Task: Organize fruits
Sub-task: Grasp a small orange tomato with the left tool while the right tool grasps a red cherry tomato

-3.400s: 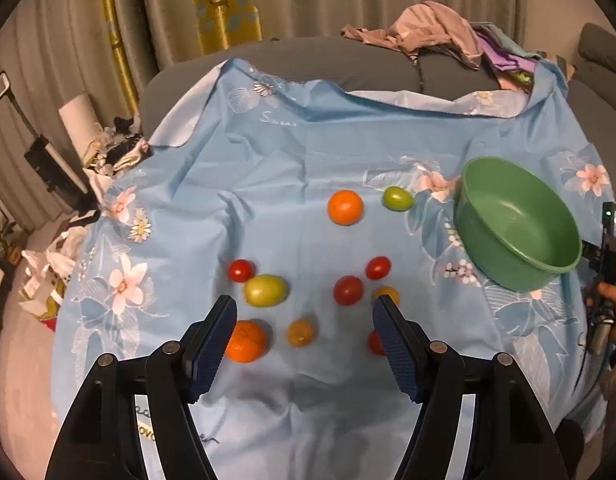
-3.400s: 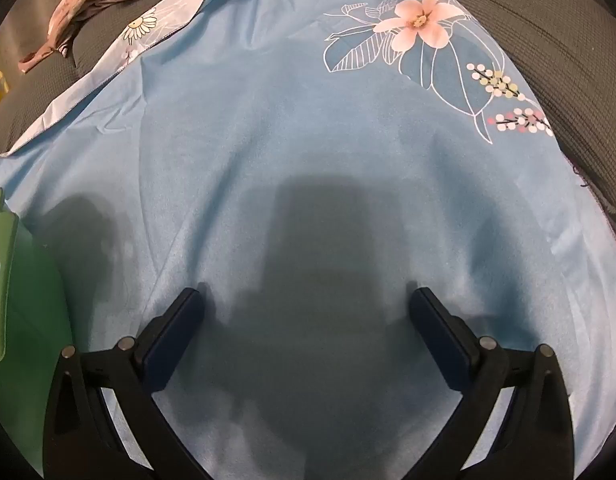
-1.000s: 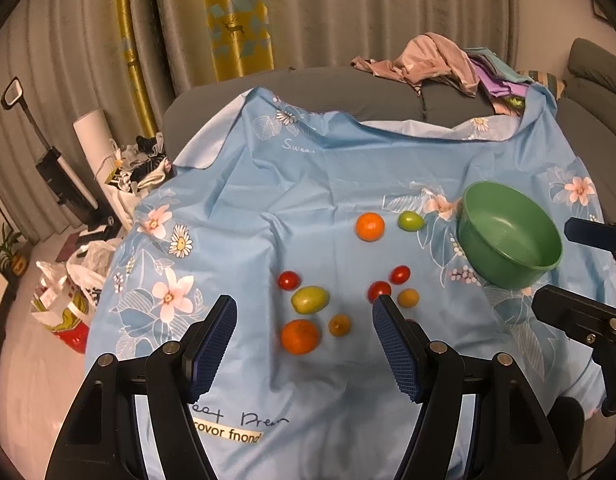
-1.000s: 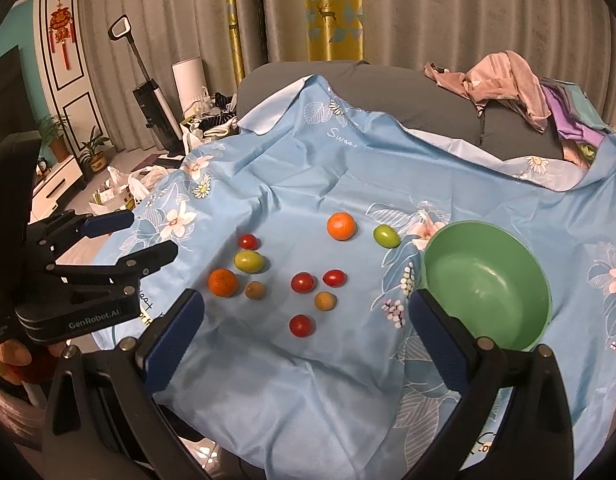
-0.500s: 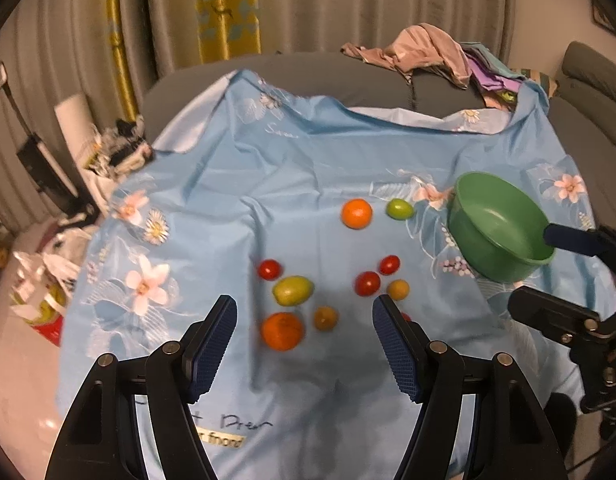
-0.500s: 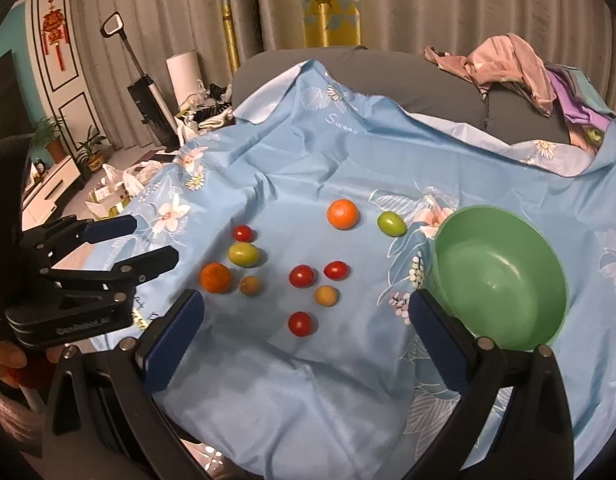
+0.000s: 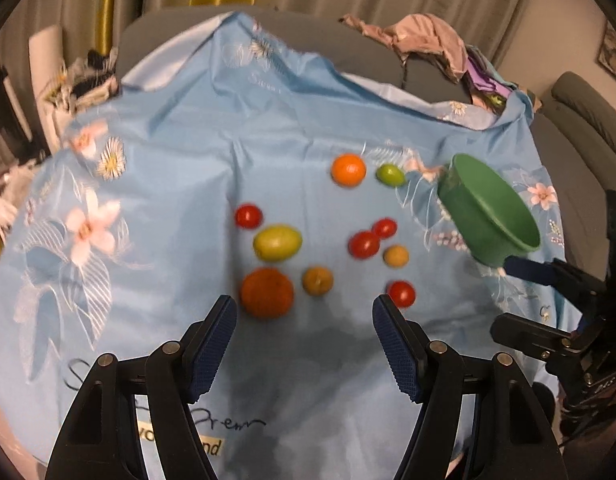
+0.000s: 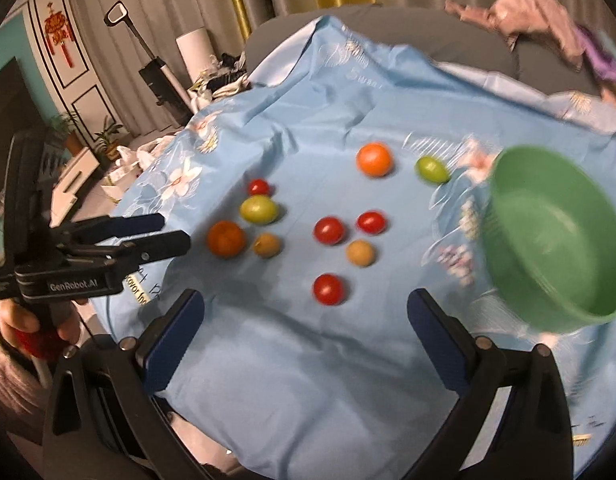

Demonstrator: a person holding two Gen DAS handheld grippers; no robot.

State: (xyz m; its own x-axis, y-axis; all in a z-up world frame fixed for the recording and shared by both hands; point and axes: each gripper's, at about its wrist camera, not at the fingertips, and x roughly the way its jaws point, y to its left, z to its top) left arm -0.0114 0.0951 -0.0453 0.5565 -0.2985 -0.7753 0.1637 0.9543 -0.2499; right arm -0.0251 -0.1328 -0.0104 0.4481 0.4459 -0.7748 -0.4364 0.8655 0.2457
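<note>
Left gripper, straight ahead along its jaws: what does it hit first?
Probably the small brownish fruit, which sits almost centred ahead of the open left gripper. The big orange lies just left of that line. Depth is unclear.

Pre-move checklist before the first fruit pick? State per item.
1. Left gripper open and holding nothing: ok.
2. Right gripper open and holding nothing: ok.
3. Green bowl holds nothing, ready to receive: ok. It looks tilted in both views, and whether it sits flat on the cloth: cannot tell.
4. Fruits apart enough to grip one at a time: mostly ok; two red tomatoes touch or nearly touch in the left wrist view: not ok.
5. Nearest targets in front of the fingers: big orange for left, near red tomato for right: ok.
6. Image sharpness: motion blur in both views: not ok.
</note>
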